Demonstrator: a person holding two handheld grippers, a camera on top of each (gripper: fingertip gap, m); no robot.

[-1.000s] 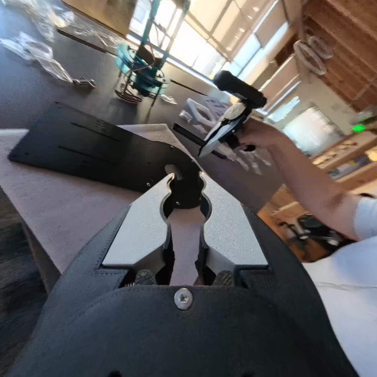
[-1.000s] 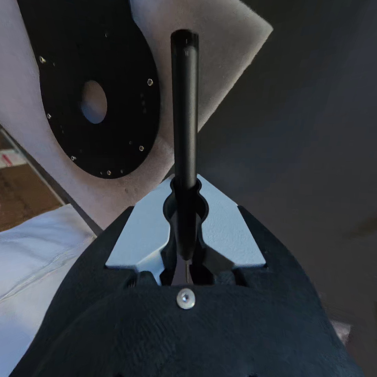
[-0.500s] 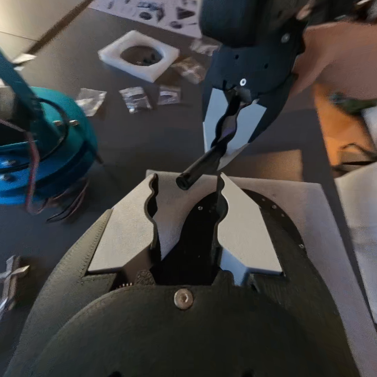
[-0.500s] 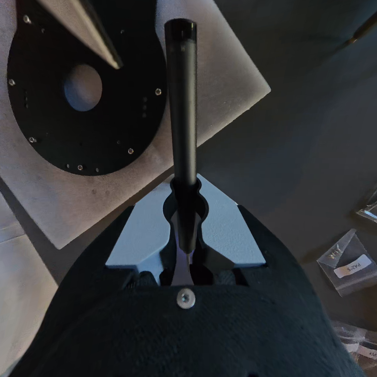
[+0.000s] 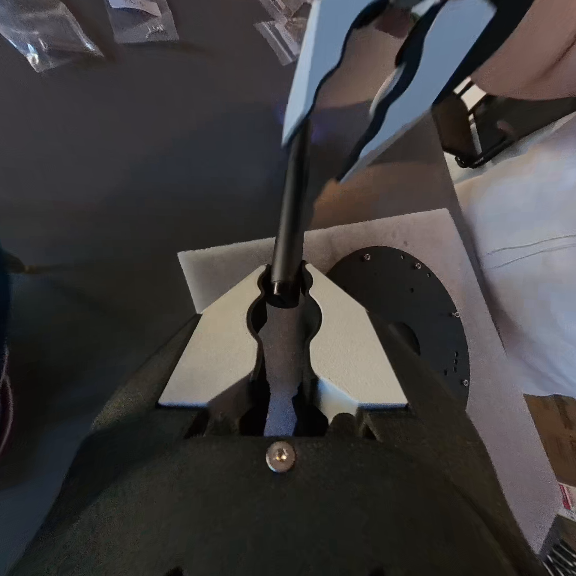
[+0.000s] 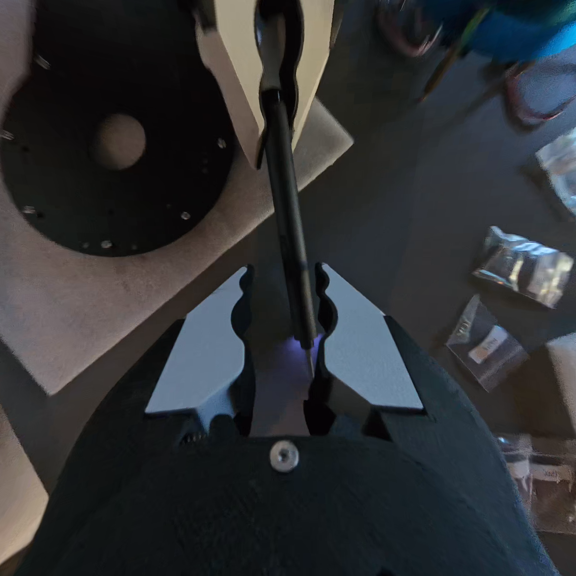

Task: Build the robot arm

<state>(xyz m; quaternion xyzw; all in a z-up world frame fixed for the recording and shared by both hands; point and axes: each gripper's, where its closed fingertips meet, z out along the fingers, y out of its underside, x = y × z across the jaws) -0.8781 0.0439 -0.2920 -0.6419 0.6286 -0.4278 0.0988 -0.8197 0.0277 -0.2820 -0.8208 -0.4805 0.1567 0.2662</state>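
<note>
A slim black screwdriver [image 5: 288, 224] with a thin metal tip runs between my two grippers above the table. My left gripper [image 5: 285, 272] is shut on its butt end. My right gripper [image 6: 284, 269] is open, and the tip end [image 6: 304, 327] lies between its spread jaws, close to the right finger. In the left wrist view the right gripper [image 5: 313, 157] shows at the top, held by a hand. In the right wrist view the left gripper [image 6: 277, 140] shows at the top, closed on the tool. A black round plate [image 6: 109, 78] with a centre hole lies on a grey foam pad [image 6: 78, 296] below.
The dark table [image 5: 124, 187] carries several clear plastic parts bags [image 6: 523, 271], also seen in the left wrist view [image 5: 46, 40]. A blue device with red wires [image 6: 514, 31] stands at the far right. A person's white sleeve [image 5: 530, 265] is beside the foam pad [image 5: 230, 258]. Tip to tip, the grippers are about 7 cm apart.
My left gripper swung over, opened and shut on the screwdriver's butt end. My right gripper, which was gripping the tool, has opened its jaws.
</note>
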